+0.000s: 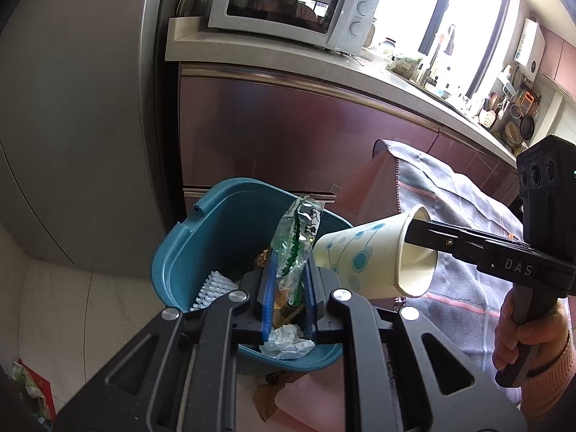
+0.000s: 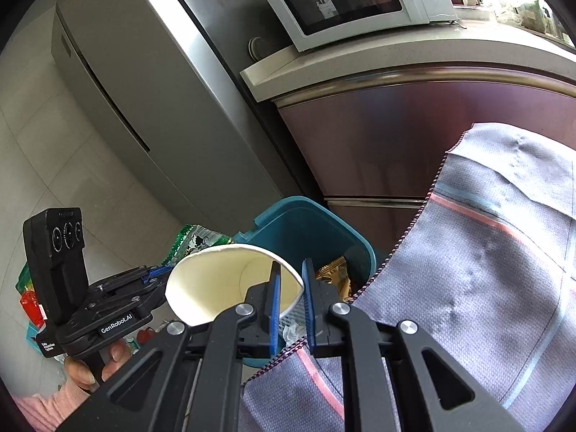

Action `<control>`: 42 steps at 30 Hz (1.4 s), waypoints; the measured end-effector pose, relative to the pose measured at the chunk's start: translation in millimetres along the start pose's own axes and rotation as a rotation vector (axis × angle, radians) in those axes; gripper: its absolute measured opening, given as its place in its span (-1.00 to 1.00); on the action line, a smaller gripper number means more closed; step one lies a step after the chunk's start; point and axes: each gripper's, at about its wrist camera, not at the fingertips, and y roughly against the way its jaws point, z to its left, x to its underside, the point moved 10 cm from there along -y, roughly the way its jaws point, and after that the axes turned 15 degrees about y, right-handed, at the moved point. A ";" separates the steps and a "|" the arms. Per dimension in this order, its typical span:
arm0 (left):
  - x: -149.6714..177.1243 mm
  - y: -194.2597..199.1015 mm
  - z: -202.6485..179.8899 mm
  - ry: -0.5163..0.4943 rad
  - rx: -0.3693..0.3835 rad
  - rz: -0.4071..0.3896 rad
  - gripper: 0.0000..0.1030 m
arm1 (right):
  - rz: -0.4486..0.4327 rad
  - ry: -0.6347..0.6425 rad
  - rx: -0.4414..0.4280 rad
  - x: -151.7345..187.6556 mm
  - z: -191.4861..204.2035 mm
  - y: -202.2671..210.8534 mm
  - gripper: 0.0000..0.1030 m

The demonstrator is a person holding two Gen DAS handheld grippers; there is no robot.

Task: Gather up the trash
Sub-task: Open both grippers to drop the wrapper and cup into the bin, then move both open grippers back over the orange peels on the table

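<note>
A person stands at a teal bin [image 1: 201,237] in a kitchen, a handheld tool in each hand. The left tool [image 1: 288,288] is clamped on a crinkled clear-and-green wrapper [image 1: 297,237] held over the bin's mouth. The right tool [image 2: 291,300] pinches the rim of a white paper cup [image 2: 223,280] with blue dots, tipped on its side just above the bin. Crumpled paper [image 1: 286,342] and a gold packet [image 2: 333,273] lie inside. A grey cloth [image 2: 486,270] drapes alongside.
</note>
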 end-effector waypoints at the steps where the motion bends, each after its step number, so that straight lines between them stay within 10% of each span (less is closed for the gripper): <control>1: 0.0 -2.7 0.9 0.001 -0.003 0.003 -0.74 | 0.011 0.003 0.005 0.1 0.1 -4.0 -0.78; 22: 6.7 -39.5 1.7 -0.021 -0.037 0.022 -0.31 | 0.041 -0.002 0.030 8.4 -0.2 -20.3 -0.47; 33: 9.1 7.9 -62.8 -0.125 0.119 -0.073 0.27 | -0.075 0.000 0.077 30.1 -7.9 63.7 -0.13; 42: 39.2 19.3 -167.4 -0.281 0.279 -0.068 0.70 | -0.152 -0.062 0.301 80.9 -62.8 173.2 0.01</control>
